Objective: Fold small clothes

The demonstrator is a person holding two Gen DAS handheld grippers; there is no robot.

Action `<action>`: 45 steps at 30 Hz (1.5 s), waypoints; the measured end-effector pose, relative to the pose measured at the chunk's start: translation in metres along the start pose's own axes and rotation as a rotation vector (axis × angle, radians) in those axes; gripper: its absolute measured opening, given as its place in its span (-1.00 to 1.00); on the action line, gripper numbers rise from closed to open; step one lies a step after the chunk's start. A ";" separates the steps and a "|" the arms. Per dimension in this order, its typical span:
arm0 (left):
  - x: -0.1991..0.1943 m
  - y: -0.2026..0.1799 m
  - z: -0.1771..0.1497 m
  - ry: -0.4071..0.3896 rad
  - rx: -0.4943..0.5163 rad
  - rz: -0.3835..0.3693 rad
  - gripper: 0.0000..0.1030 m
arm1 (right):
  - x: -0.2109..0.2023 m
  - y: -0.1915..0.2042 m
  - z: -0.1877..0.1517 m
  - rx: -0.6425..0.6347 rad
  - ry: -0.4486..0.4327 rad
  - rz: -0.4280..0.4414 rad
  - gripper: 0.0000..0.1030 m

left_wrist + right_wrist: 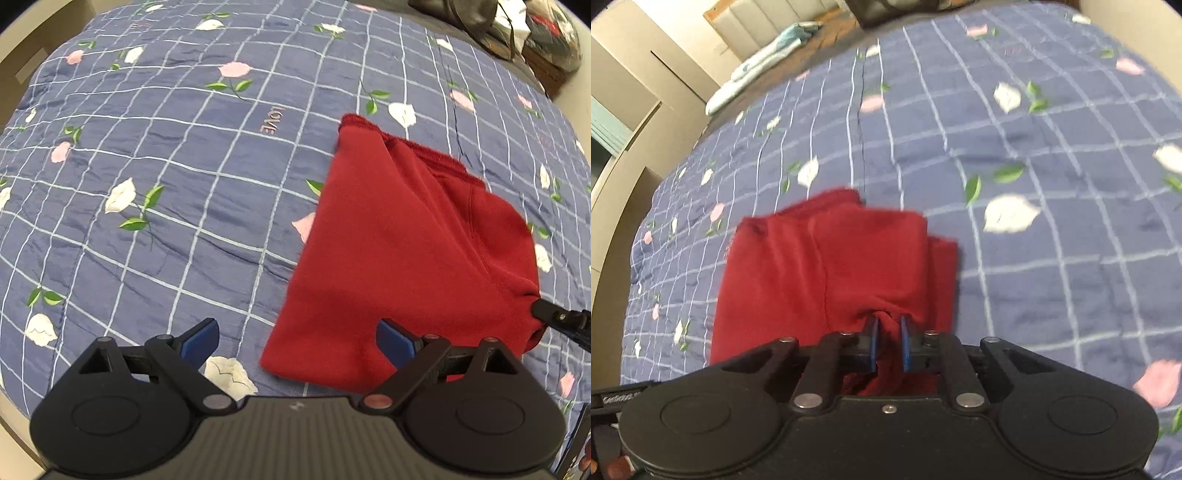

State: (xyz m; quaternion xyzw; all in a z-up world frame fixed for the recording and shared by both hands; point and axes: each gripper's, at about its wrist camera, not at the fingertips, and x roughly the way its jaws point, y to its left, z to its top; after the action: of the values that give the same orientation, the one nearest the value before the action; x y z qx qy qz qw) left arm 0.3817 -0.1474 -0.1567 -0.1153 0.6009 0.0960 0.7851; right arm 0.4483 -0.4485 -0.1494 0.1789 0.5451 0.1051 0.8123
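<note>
Pinching a bunched edge of the red garment (827, 266) on the bedspread (184, 184), right gripper (888, 341) clamped; left gripper (297, 343) spread wide, empty.

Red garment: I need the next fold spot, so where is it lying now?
The red garment lies on the blue floral bedspread, right of the open left tool; the right tool pinches its near edge.

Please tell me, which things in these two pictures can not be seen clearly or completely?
- Red garment: its near edge is hidden behind the left tool in the left wrist view.
- Right tool: how much cloth it pinches is hidden inside the bunched fabric.
- Dark items past the bedspread: cut off by the edge, too small.
</note>
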 end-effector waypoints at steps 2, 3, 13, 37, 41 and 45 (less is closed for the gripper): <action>-0.006 0.004 -0.001 -0.009 -0.013 -0.004 0.85 | 0.001 -0.005 0.001 0.012 0.009 -0.007 -0.75; -0.009 0.005 -0.002 -0.012 -0.017 -0.004 0.85 | 0.003 -0.006 0.000 0.013 0.024 -0.012 -0.75; -0.032 0.014 -0.010 0.001 0.031 0.004 0.85 | -0.011 0.004 -0.021 0.046 0.016 -0.048 -0.61; -0.089 0.051 -0.036 -0.048 0.331 -0.089 0.99 | -0.118 0.067 -0.139 0.202 -0.181 -0.151 0.99; -0.088 0.060 -0.046 -0.036 0.371 -0.038 0.99 | -0.122 0.076 -0.164 0.221 -0.152 -0.171 0.99; -0.084 0.074 -0.053 0.005 0.352 -0.039 0.99 | -0.124 0.084 -0.177 0.200 -0.130 -0.200 0.99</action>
State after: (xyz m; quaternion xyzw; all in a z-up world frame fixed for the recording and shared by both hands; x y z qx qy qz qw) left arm 0.2898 -0.0937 -0.0937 0.0123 0.6079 -0.0262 0.7935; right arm 0.2394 -0.3859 -0.0707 0.2099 0.5144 -0.0428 0.8304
